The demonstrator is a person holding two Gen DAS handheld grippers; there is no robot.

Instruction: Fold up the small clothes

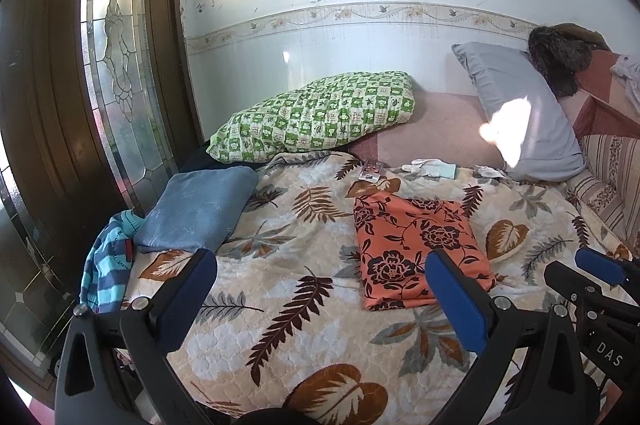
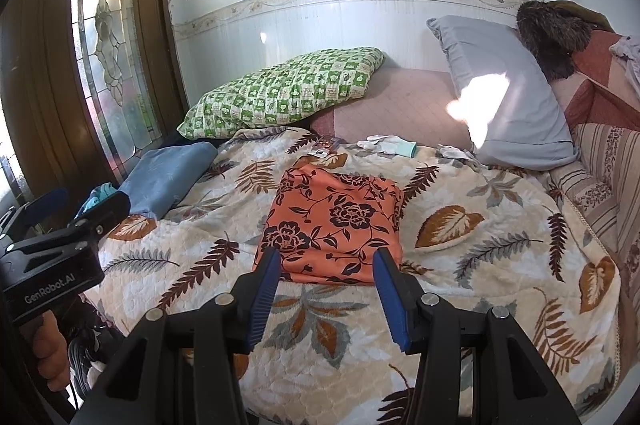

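An orange garment with a dark flower print (image 1: pixel 416 249) lies folded into a rectangle on the leaf-patterned quilt (image 1: pixel 288 305); it also shows in the right wrist view (image 2: pixel 332 225). My left gripper (image 1: pixel 320 257) is open and empty, above the quilt to the left of the garment. My right gripper (image 2: pixel 326 257) is open and empty, its blue pads just short of the garment's near edge. A striped blue garment (image 1: pixel 108 265) hangs crumpled at the bed's left edge beside a folded blue cloth (image 1: pixel 196 213).
A green checked pillow (image 1: pixel 320 117) and a grey pillow (image 1: pixel 520 113) lie at the back by the wall. White gloves (image 1: pixel 432 169) and a small packet (image 1: pixel 370 171) lie behind the garment. A wooden door with glass (image 1: pixel 112 65) stands at the left.
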